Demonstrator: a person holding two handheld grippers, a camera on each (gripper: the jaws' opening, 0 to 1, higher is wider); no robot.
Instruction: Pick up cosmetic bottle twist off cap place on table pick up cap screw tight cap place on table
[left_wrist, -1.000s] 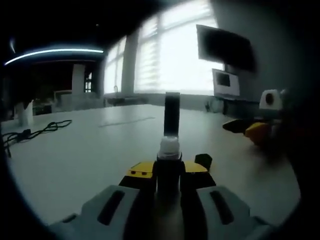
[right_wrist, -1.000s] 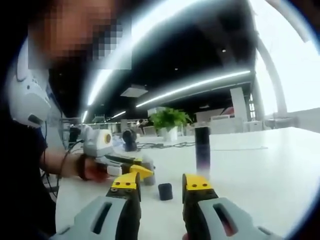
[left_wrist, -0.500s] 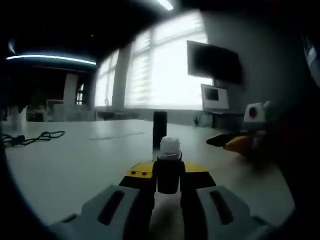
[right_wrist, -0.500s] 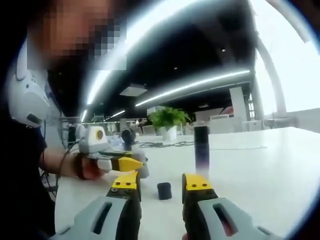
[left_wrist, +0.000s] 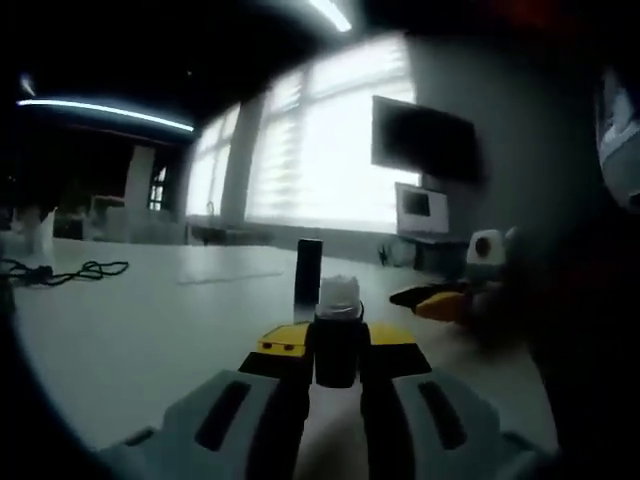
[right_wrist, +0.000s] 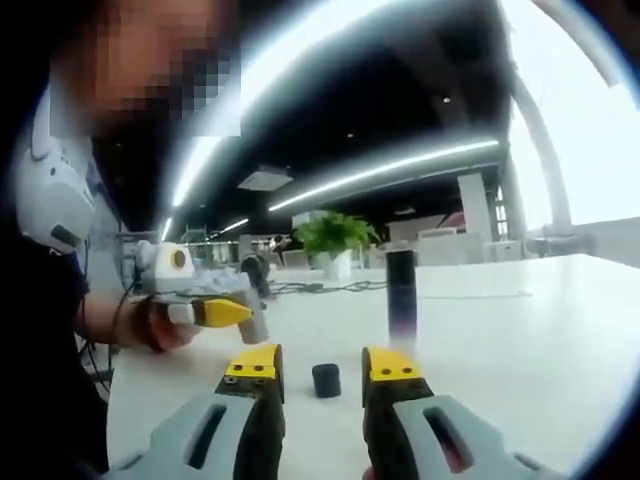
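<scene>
While the cosmetic bottle (left_wrist: 338, 340) sits clamped upright between the yellow-tipped jaws of the left gripper (left_wrist: 337, 338), its white threaded neck stands bare at the top, with no cap on it. Seen from the right gripper view, that bottle (right_wrist: 253, 322) is held off the white table (right_wrist: 520, 340) in the person's hand (right_wrist: 150, 325). A small black cap (right_wrist: 326, 380) rests on the table, between the spread, empty jaws of the right gripper (right_wrist: 322, 364) but seemingly a little beyond their tips. Farther off, a tall dark cylinder (right_wrist: 401, 295) stands upright on the table. A potted plant (right_wrist: 330, 243) sits behind it.
</scene>
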